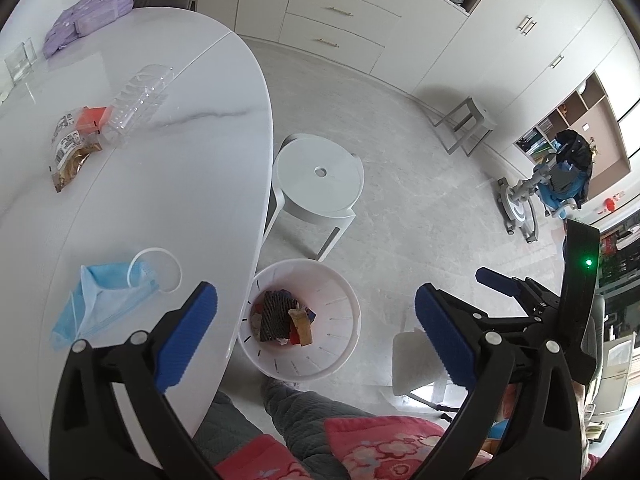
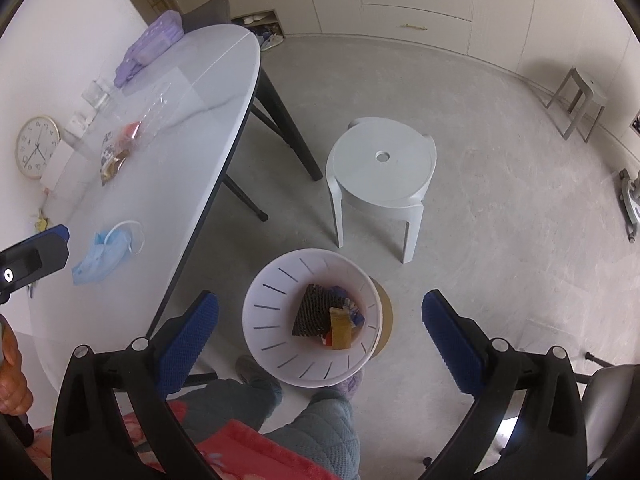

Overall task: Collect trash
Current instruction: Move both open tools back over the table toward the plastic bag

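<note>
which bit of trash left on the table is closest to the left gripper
The blue face mask, just beyond the left gripper. The clear plastic tray and snack wrappers lie farther up the table.

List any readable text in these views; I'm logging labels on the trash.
Clock: hour numerals 1 to 12 on its face, small; no brand legible.
Snack packets: white labels with barcodes, print too small to read.
Mask, clear tray, bin: no text visible.
</note>
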The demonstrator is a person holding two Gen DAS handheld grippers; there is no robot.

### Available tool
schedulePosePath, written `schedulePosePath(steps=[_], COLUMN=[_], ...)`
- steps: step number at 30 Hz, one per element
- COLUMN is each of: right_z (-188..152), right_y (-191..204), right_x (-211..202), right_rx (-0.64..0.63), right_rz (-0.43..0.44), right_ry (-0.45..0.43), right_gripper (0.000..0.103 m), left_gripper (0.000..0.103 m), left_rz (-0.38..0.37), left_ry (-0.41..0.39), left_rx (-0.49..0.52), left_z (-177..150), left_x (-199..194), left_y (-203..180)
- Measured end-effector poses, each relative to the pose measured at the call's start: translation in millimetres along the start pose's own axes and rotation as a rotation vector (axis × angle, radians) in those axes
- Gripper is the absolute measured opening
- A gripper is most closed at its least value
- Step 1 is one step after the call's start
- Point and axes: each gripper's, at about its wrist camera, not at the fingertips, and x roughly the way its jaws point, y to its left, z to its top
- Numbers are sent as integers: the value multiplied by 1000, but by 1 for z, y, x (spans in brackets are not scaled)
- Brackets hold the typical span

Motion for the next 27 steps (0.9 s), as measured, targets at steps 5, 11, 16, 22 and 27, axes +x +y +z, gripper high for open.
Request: schedulePosePath(steps=[5,11,16,22,27], right_z=[3,18,36,54,58], right_y=[5,28,55,89,111], right_x=[-3,-11,-7,4,7], right_rx=[-25,-147,-258,-351,-406], right_rz=[9,52,86,140,184], right_ry=[-9,-48,-57,-43,-40], right_gripper=[101,101,101,101,101], left_gripper=[95,95,95,95,95], left_rz=[35,124,193,272,317], left_ry=[-11,-38,-64,-86,-90], left_rx=[-9,-83,-192,-365,-443], left_z=[-2,-5,-16,-41,-56], left_x=[-2,-11,-24,-42,-51], left_y=[3,32,73,124,152])
